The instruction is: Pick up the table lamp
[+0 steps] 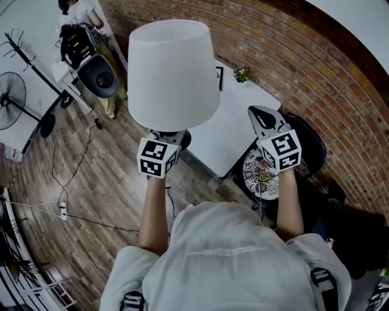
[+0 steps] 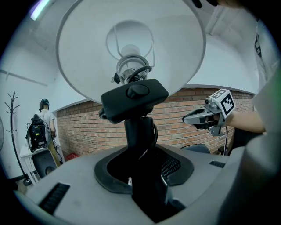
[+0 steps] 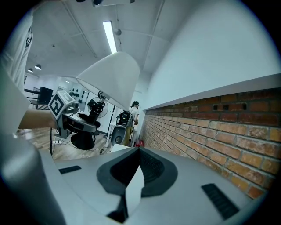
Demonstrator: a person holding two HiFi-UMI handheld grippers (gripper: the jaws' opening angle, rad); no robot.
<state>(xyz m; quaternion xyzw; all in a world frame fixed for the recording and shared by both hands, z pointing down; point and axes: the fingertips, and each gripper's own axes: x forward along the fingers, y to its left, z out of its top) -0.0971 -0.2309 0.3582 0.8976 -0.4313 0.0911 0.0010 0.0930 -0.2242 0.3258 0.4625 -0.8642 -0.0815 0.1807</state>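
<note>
The table lamp has a white shade (image 1: pixel 173 73) and a black stem with a switch box (image 2: pixel 134 99). My left gripper (image 2: pixel 142 160) is shut on the stem (image 2: pixel 139 132) and holds the lamp off the floor, upright. In the head view the shade hides most of the left gripper (image 1: pixel 167 138). The right gripper view shows the shade (image 3: pixel 112 79) with the round black base (image 3: pixel 82 140) hanging below the left gripper (image 3: pixel 81 124). My right gripper (image 1: pixel 266 118) hovers to the right of the lamp, apart from it. Its jaws (image 3: pixel 139 151) meet at the tip with nothing between them.
A white table (image 1: pixel 240 127) stands against the brick wall (image 1: pixel 316 67), with a small potted plant (image 1: pixel 243 74) and a picture frame (image 1: pixel 219 78). A black chair (image 1: pixel 313 146) sits right. A fan (image 1: pixel 12 91), cables and a person (image 1: pixel 76 12) are far left.
</note>
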